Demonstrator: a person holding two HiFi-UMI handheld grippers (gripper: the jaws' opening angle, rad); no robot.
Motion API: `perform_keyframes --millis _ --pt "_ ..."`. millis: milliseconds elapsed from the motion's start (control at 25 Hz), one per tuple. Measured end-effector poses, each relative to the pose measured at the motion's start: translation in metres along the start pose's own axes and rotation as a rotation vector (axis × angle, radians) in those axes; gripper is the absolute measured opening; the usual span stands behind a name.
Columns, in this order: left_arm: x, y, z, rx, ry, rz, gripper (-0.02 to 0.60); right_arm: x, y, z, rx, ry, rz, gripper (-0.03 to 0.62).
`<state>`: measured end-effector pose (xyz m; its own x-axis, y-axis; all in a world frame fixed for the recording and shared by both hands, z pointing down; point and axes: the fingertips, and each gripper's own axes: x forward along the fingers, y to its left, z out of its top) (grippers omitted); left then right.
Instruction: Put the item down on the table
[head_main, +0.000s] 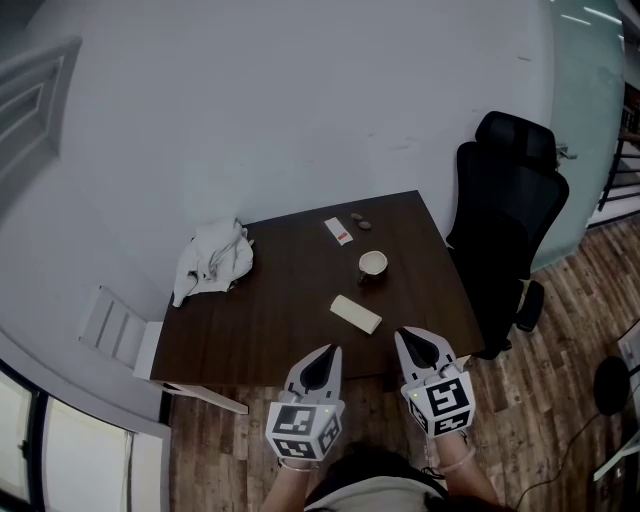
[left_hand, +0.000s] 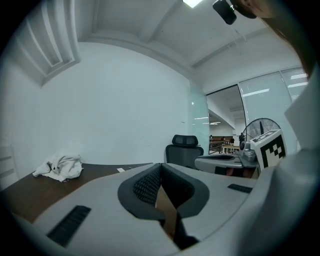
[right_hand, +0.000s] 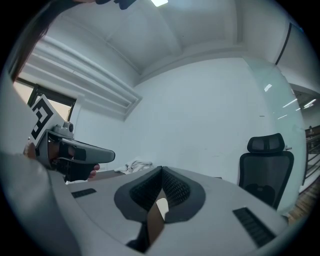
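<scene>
Dark table (head_main: 260, 325), white block (head_main: 356, 314) on it just beyond left hand-held gripper (head_main: 333, 352) and right hand-held gripper (head_main: 404, 336), both closed, empty.

Count, positions taken from the cup (head_main: 373, 264):
- table (head_main: 270, 330): 1
- cup: 1
- white cloth (head_main: 213, 260), left of cup: 1
- white flat block (head_main: 356, 314), near side of cup: 1
- white strip (head_main: 338, 231), beyond cup: 1
- small dark round pieces (head_main: 358, 218), beyond cup: 2
- black office chair (head_main: 510, 220), right of cup: 1
</scene>
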<state>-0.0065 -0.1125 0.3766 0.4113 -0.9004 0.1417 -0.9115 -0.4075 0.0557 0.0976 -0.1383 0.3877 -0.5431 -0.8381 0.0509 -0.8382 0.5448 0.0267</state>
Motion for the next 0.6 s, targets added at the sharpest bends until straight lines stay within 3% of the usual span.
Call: perform_keyframes --millis 600 --pt "0.027 0.039 0.0 -0.005 0.012 -0.082 0.018 0.048 0.008 -0.007 0.001 0.019 -0.033 0.006"
